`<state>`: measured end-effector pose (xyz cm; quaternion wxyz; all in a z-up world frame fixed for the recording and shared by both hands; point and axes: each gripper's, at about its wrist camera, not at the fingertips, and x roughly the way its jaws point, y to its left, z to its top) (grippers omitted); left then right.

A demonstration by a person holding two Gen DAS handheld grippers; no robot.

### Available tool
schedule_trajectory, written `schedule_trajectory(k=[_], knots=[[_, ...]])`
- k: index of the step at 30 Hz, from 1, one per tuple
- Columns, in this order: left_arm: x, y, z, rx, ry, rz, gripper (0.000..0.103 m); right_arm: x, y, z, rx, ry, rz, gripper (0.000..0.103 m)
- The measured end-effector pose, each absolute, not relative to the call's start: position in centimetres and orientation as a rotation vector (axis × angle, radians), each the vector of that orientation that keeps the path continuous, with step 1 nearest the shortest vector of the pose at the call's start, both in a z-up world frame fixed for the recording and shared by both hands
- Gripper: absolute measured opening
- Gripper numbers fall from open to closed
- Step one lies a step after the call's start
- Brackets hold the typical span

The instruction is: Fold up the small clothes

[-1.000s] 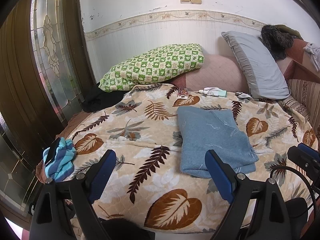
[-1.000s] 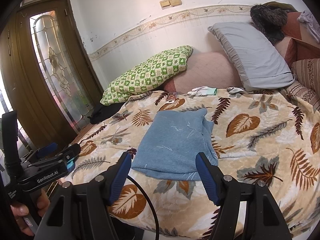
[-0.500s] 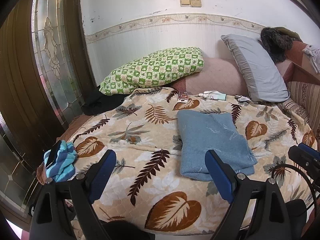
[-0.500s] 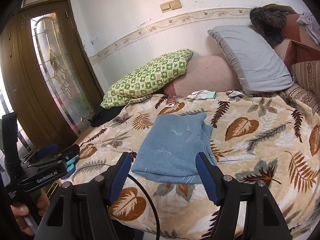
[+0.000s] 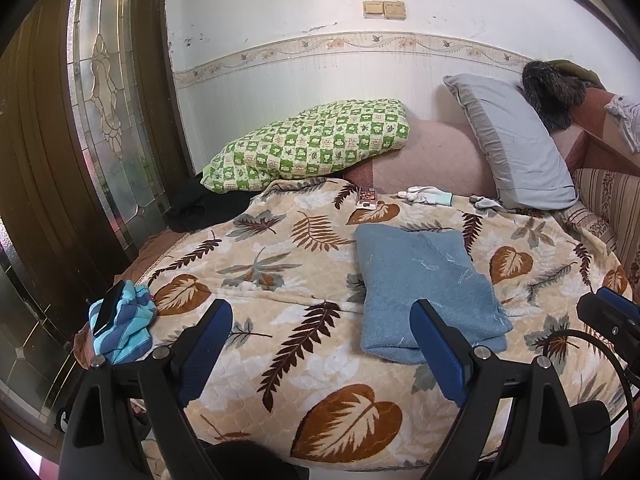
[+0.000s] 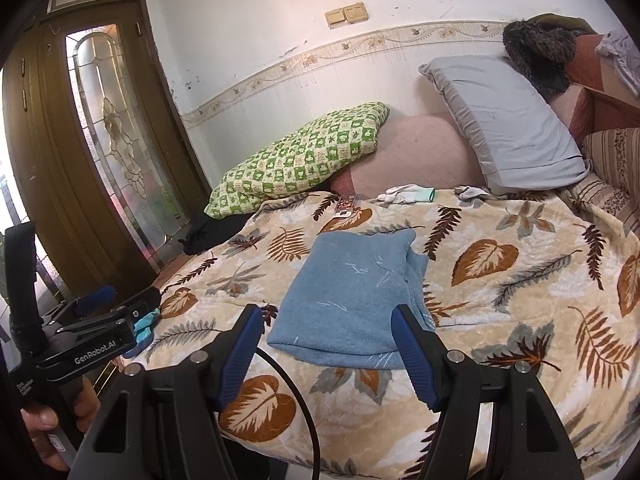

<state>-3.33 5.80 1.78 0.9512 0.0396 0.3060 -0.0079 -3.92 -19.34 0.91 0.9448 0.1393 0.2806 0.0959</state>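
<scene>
A folded light-blue garment [image 5: 424, 288] [image 6: 352, 300] lies flat on the leaf-patterned blanket [image 5: 288, 280] [image 6: 500, 280] in the middle of the bed. My left gripper [image 5: 320, 344] hangs open short of the bed's near edge, nothing between its blue pads. My right gripper [image 6: 328, 348] is also open and empty, just before the garment's near edge. A crumpled striped blue cloth [image 5: 120, 328] with a dark phone on it sits at the bed's left edge. In the right wrist view a hand [image 6: 60, 420] holds the left gripper's handle at the far left.
A green checked pillow [image 5: 312, 144] [image 6: 300, 160] and a grey pillow [image 5: 516, 144] [image 6: 508, 124] lean at the wall. White gloves [image 5: 430, 195] [image 6: 408, 194] and a small card [image 5: 367, 198] lie at the blanket's far side. A glazed wooden door [image 5: 108, 120] stands left.
Both views have tilted up slightly, so the bed sits lower in frame; the garment and both grippers' jaws are unchanged.
</scene>
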Motion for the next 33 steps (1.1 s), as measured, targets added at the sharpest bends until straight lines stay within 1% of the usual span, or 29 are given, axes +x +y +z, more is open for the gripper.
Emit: schedule_trajectory(k=[15,33], knots=[[-3.5,6.5,2.2,0.069,0.62,-0.001,0.09,-4.2,-19.0,1.2,0.274,0.568,0.199,0.07],[-5.5,7.6,4.6,0.037,0.558,0.013,0.09,-5.5,-18.0,3.5,0.243,0.524,0.225,0.07]])
